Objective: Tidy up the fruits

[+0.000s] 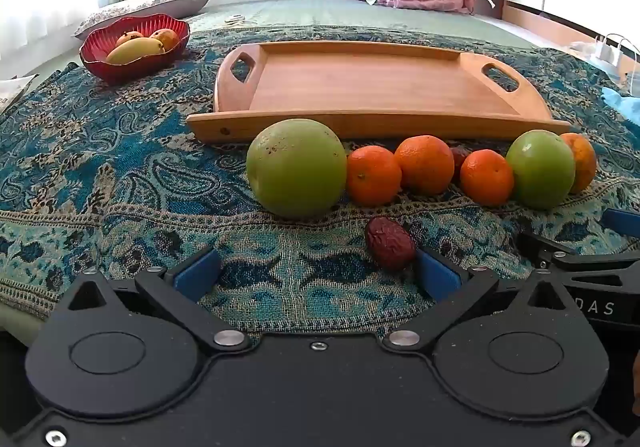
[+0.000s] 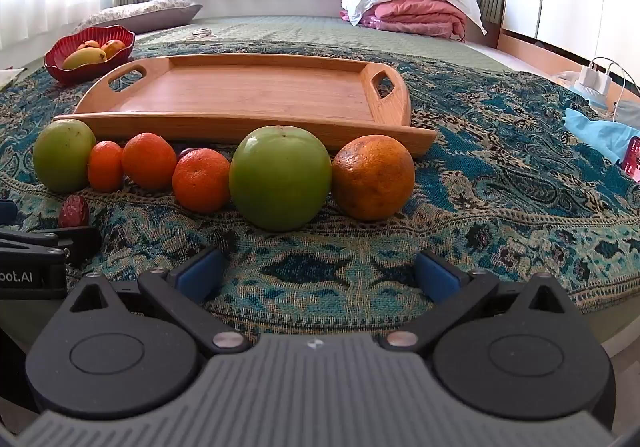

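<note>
Starting out, we hold the left gripper (image 1: 318, 273) and right gripper (image 2: 318, 273) spread wide and empty. The wooden tray (image 2: 248, 95) at twelve o'clock is bare; the row of fruits (image 2: 280, 177) lies untouched just before it, everything left to move.

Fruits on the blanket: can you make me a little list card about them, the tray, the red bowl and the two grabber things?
green fruits: two, one at the row's left end, one nearer the right
orange fruits: four in the same row, the biggest at the right end
red date: one, alone in front of the row
wooden tray: behind the row, nothing in it
red bowl: back left, holds yellowish fruit
left gripper: fingers wide apart, holding nothing
right gripper: fingers wide apart, holding nothing
</note>
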`<state>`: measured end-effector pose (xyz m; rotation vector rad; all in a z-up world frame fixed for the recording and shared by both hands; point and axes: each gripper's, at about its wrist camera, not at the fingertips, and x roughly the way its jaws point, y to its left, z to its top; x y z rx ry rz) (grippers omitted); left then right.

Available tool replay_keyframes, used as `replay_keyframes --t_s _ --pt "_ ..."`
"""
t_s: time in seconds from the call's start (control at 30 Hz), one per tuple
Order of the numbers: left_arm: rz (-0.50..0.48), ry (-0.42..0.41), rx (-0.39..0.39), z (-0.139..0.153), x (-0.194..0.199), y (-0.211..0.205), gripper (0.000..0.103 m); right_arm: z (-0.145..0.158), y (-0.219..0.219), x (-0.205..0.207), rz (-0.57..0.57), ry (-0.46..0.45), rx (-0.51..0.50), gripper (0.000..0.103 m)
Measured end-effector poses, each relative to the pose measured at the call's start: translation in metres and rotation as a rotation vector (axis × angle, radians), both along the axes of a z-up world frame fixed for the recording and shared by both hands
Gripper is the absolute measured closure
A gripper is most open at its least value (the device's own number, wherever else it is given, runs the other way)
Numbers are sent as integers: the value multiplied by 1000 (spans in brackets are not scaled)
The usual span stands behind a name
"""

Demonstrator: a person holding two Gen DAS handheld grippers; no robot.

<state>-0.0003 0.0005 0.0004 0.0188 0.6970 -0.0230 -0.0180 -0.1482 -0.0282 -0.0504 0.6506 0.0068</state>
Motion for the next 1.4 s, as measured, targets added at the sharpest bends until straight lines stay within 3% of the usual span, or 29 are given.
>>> replay_keyframes --t_s 1.4 --pt "-19 9 30 -2 3 0 0 0 1 0 1 1 -4 0"
